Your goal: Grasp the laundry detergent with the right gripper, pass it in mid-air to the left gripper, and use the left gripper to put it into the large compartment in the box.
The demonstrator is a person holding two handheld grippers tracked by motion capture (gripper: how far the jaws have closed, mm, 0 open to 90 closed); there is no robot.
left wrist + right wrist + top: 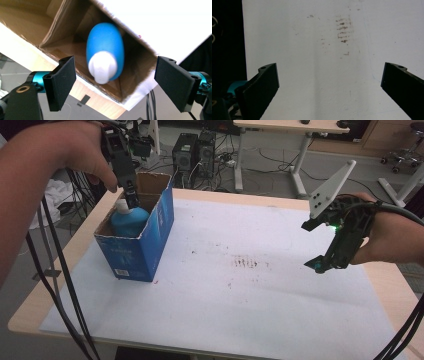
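Sheet (pixel 240 310): white, covers most of the tabletop (pixel 30 312); pale wood shows along the near-left and right edges.
Stains (pixel 245 263): brown smear marks mid-sheet; also seen in the right gripper view (pixel 342 30), ahead of the jaws.
Right tongs (pixel 320 245): at the right of the tabletop, raised above the sheet, held by the right hand (pixel 395 237); a grey three-cornered plate stands on top and a green light glows on the body. In the right gripper view (pixel 329 85) the jaws stand wide apart with nothing between them, bare sheet beneath.
Box (pixel 150 245): blue cardboard, top open, standing on the sheet at the left; brown inside, flaps up at the far side.
Bottle (pixel 127 220): blue with a white cap, upright inside the box, cap near the rim. In the left gripper view (pixel 105 47) it lies between the two jaws but apart from both.
Left tongs (pixel 131 197): point down into the box mouth, just above the bottle cap, held by the left hand (pixel 75 150). In the left gripper view (pixel 115 82) the jaws are wide, empty.
Cables (pixel 55 285): black, hanging down off the near-left edge.
Beyond the tabletop: two computer towers (pixel 192 152) on the floor, table legs, a chair base far right.
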